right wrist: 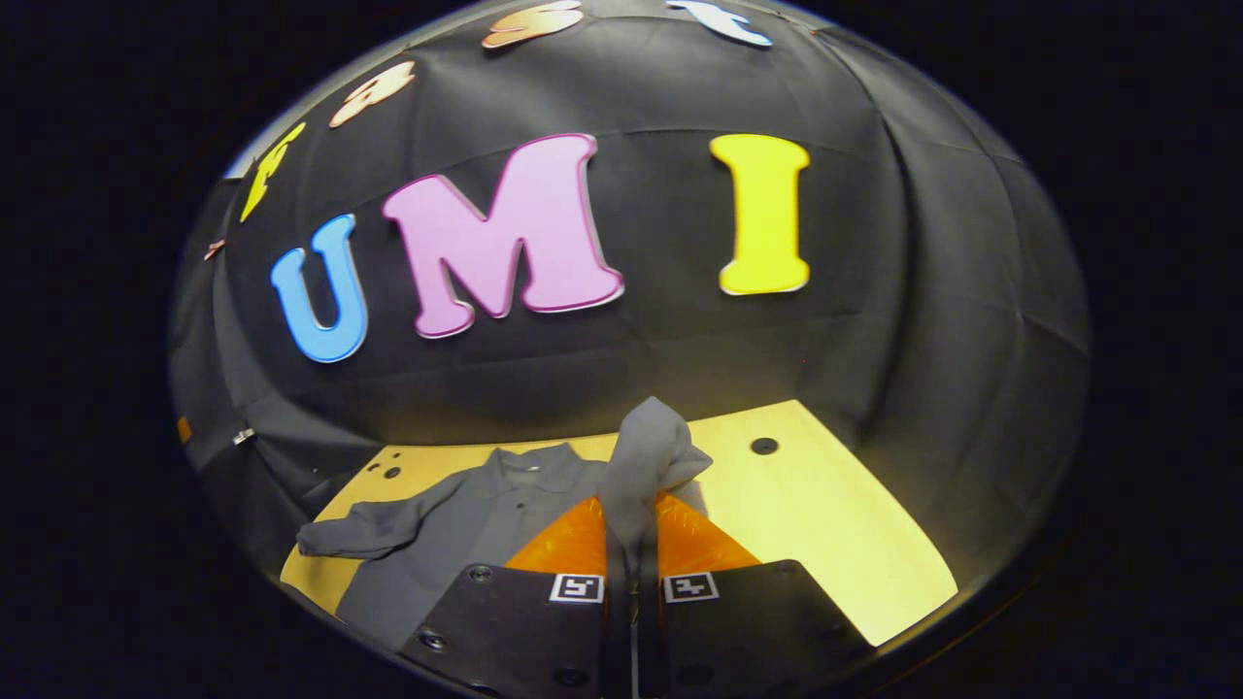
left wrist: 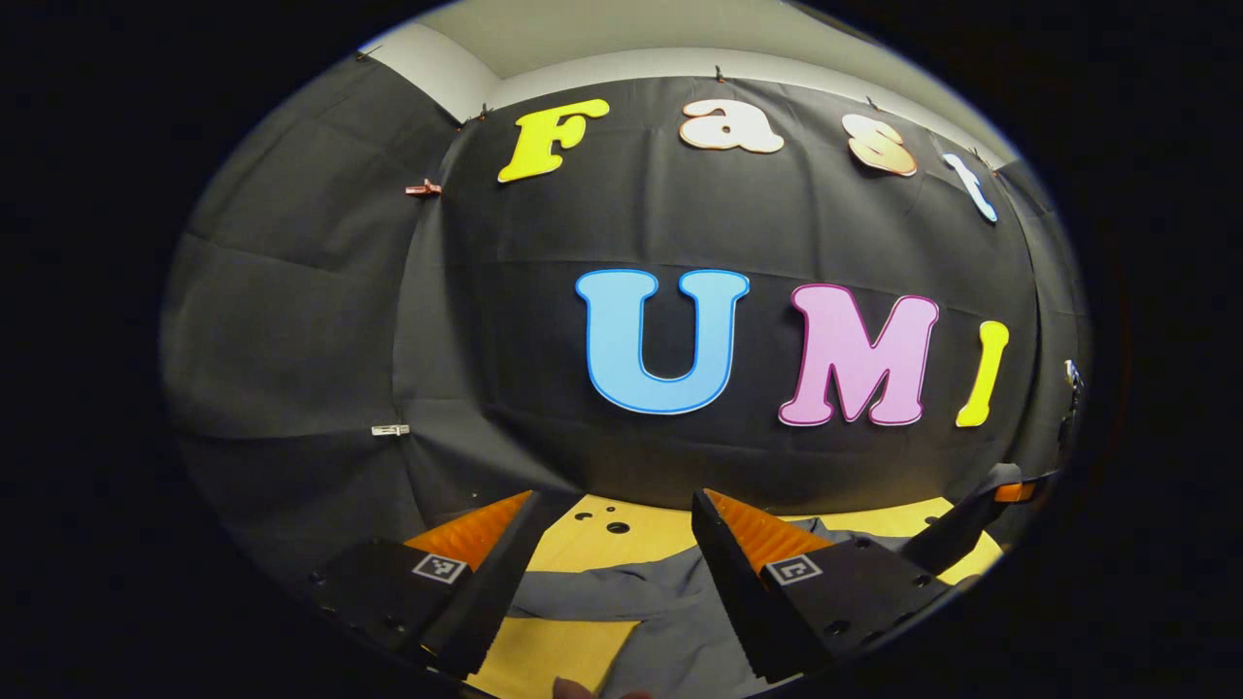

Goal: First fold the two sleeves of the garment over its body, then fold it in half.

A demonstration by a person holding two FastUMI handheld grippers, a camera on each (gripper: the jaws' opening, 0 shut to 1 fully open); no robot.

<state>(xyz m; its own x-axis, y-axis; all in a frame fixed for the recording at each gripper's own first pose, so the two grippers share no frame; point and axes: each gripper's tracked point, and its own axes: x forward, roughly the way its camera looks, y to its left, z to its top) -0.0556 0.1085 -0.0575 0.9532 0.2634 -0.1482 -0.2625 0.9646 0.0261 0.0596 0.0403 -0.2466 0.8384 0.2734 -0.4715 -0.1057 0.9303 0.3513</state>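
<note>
1. The left gripper [left wrist: 612,544] is hovering with its jaws apart, gripping nothing; the grey garment [left wrist: 670,602] is lying just below and ahead of it on the yellow desk [left wrist: 583,544], with a strip of cloth running across between its fingers.
2. Off to that gripper's right, the other gripper is showing as a dark shape at the desk's far edge.
3. The right gripper [right wrist: 631,544] is clamped together on the right sleeve [right wrist: 646,466], which is bunching upward between its fingers, lifted clear of the desk.
4. To the left of the right gripper, the garment's body and collar are lying flat, and the left sleeve [right wrist: 364,532] is stretching out toward the desk's left edge, not yet folded.
5. By my judgement the first sleeve fold is under way, with the left sleeve and the halving remaining.
6. What could go wrong: the pinch is on a thick bunch, so the sleeve may land twisted or rumpled instead of flat; pulling too far could be dragging the whole body across the smooth desk, since nothing is pinning it.
</note>
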